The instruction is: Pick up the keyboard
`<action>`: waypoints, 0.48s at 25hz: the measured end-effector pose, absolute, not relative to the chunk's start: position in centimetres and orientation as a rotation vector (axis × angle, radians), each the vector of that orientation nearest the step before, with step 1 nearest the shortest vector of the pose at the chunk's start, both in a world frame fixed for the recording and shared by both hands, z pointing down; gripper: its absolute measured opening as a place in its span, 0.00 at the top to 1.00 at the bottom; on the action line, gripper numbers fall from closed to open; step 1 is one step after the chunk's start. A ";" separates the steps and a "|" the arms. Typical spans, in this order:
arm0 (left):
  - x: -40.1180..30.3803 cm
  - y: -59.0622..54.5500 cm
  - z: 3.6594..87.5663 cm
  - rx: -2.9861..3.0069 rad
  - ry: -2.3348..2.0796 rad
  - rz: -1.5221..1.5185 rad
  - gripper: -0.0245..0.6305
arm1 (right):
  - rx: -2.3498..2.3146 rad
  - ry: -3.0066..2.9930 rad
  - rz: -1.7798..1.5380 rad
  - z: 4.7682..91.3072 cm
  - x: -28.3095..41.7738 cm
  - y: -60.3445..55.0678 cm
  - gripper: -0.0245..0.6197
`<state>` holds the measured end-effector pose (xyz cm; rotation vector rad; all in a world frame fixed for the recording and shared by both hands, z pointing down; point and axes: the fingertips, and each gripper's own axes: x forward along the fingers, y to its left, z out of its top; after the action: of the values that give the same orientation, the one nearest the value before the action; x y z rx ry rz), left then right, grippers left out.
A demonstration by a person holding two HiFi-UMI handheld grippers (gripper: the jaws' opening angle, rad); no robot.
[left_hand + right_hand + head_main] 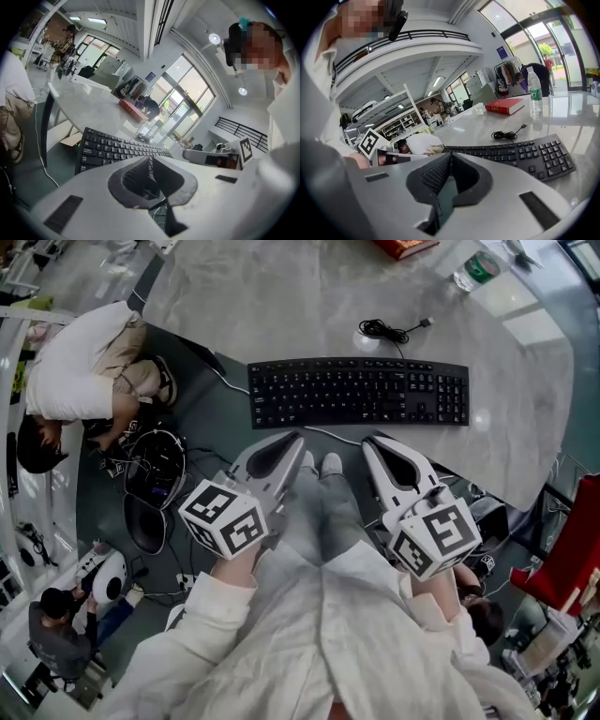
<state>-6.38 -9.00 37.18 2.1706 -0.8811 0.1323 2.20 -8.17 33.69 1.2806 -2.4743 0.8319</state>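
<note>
Keyboard point(359, 392) lay flat along the near edge of the counter point(281, 296), untouched, while left tool point(289, 441) and right tool point(375, 445), both closed and empty, hung just short of it, one toward each half, likely lined up for a two-sided lift.

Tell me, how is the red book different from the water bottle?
The red book lies flat; the water bottle stands upright. The book is red; the bottle is clear with a green label. Both sit on the table, beyond the keyboard.
</note>
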 end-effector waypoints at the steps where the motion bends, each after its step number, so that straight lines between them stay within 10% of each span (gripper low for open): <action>1: -6.3 -8.9 37.7 2.159 -0.883 0.137 0.94 | 1.273 -2.470 0.838 34.1 2.2 -8.1 0.91; 12: -6.3 -7.8 43.0 1.998 -0.899 0.146 0.73 | 1.210 -2.445 0.905 37.2 1.5 -7.4 0.91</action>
<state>-6.32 -7.80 42.95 1.9984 -0.8985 0.1457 1.46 -7.44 37.19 1.2097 -2.4453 0.9046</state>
